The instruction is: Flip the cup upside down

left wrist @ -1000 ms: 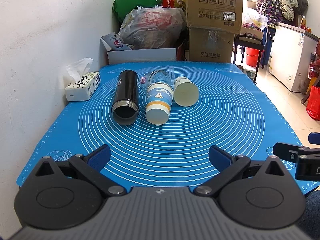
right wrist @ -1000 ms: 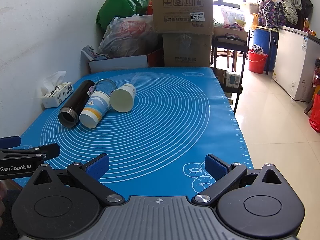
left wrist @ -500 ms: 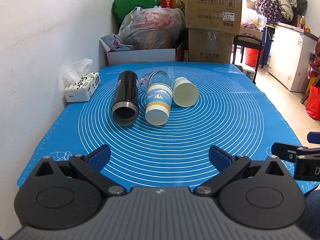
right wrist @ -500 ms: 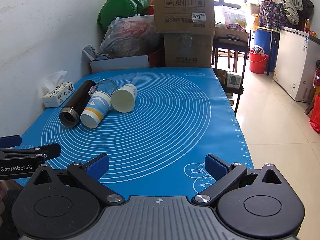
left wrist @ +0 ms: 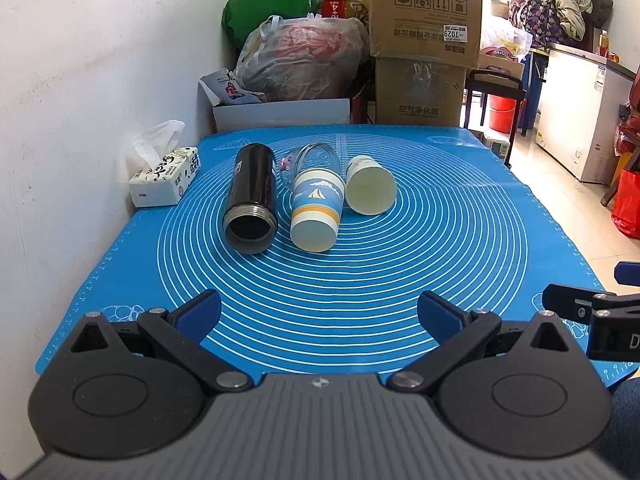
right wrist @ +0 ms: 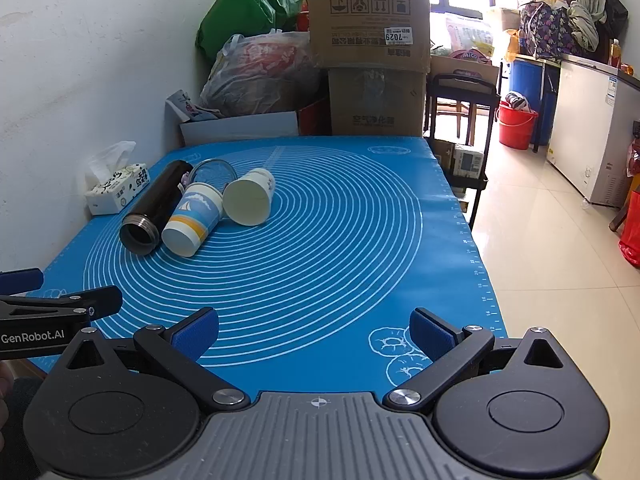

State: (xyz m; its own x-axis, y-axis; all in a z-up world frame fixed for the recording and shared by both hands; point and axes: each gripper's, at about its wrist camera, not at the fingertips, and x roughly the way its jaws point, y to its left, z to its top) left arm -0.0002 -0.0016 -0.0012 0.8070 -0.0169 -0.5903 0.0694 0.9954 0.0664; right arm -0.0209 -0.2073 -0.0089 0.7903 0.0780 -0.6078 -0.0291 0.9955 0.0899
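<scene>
Several cups lie on their sides on the blue mat (left wrist: 360,272): a black flask (left wrist: 251,196) (right wrist: 154,208), a blue sailboat paper cup (left wrist: 316,208) (right wrist: 193,220), a white paper cup (left wrist: 370,190) (right wrist: 249,197) and a clear glass (left wrist: 316,158) (right wrist: 212,171) behind them. My left gripper (left wrist: 318,314) is open and empty near the mat's front edge. My right gripper (right wrist: 314,330) is open and empty, low over the mat's front right. Both are well short of the cups.
A tissue box (left wrist: 166,178) stands at the mat's left by the white wall. Cardboard boxes (left wrist: 424,40) and bags (left wrist: 300,60) are piled behind the table. The table edge drops to tiled floor (right wrist: 560,240) on the right.
Both grippers have crept slightly forward. Nothing on the mat has moved.
</scene>
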